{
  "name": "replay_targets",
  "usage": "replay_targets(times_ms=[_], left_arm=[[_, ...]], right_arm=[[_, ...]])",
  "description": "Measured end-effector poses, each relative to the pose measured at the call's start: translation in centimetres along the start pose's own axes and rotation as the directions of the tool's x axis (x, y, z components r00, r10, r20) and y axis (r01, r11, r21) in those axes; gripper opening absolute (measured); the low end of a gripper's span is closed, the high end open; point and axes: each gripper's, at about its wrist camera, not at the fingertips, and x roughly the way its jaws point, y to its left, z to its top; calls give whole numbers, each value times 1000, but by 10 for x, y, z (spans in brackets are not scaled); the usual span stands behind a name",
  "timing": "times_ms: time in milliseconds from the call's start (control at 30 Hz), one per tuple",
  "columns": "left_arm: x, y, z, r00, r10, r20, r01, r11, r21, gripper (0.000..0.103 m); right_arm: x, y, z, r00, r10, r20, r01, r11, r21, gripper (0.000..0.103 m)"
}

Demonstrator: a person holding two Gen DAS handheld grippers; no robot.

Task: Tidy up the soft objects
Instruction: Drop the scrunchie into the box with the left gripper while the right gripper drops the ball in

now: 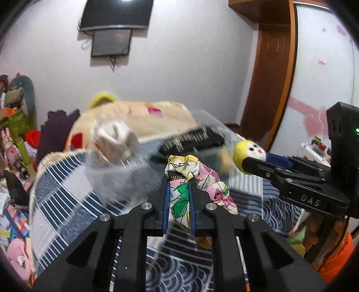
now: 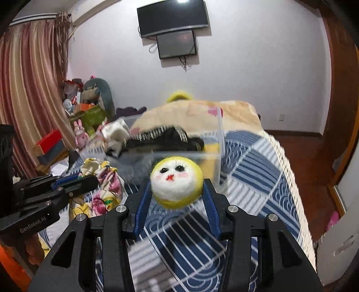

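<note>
My left gripper (image 1: 179,186) is clamped on a floral cloth (image 1: 197,191), its blue pads pressed into the fabric from both sides, so the bundle hangs bunched between the fingers above the bed (image 1: 56,179). From the right wrist I see the same cloth (image 2: 103,188) at the left gripper (image 2: 89,179), off to my left and near my right one. My right gripper (image 2: 177,188) is closed on a felt doll (image 2: 175,182), a yellow and white ball with a small stitched face, squeezed between the blue pads and held up off the blue patterned bedspread (image 2: 258,170). In the left view the doll (image 1: 246,155) sits at the tip of the right gripper (image 1: 255,160), just right of the cloth and slightly higher. Beyond both grippers a clear bin (image 2: 218,143) rests on the bed; its walls are blurred, but I can make out a black striped garment (image 2: 166,137) and a white soft item (image 1: 116,139) inside it or at its rim, I cannot tell which. Behind the bin lies a folded peach blanket (image 2: 202,112) with something yellow and fuzzy (image 2: 179,95) past it. Two dark screens (image 2: 172,18) hang on the wall, and plush toys (image 2: 94,92) pile up in the left corner by the curtain (image 2: 29,78).
</note>
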Motion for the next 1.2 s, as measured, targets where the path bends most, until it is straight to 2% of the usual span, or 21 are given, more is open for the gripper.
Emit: replay_targets(times_ms=[200,333,667,867,1033,1167,1200], left_arm=[[-2,11,28,998,43,45,-41,998,-39,14],[5,14,39,995,78,61,-76,996,-44,14],[31,29,52,992,126,26,-124,989,-81,14],[50,49,53,986,167,-5,-166,970,-177,14],[68,61,47,980,197,-39,-201,959,-199,15],[77,63,41,975,205,-83,-217,961,-169,22],[78,63,40,975,204,-88,-217,963,-162,29]], right_arm=[[2,8,25,999,-5,54,7,1000,-24,42],[9,13,37,998,2,62,1,999,-38,42],[36,23,57,999,27,34,-25,998,-52,42],[56,29,53,1000,29,-8,-30,997,-76,42],[66,32,48,998,48,-31,-50,995,-90,42],[74,37,43,998,28,-63,-35,992,-123,42],[76,37,42,997,26,-71,-35,991,-129,42]])
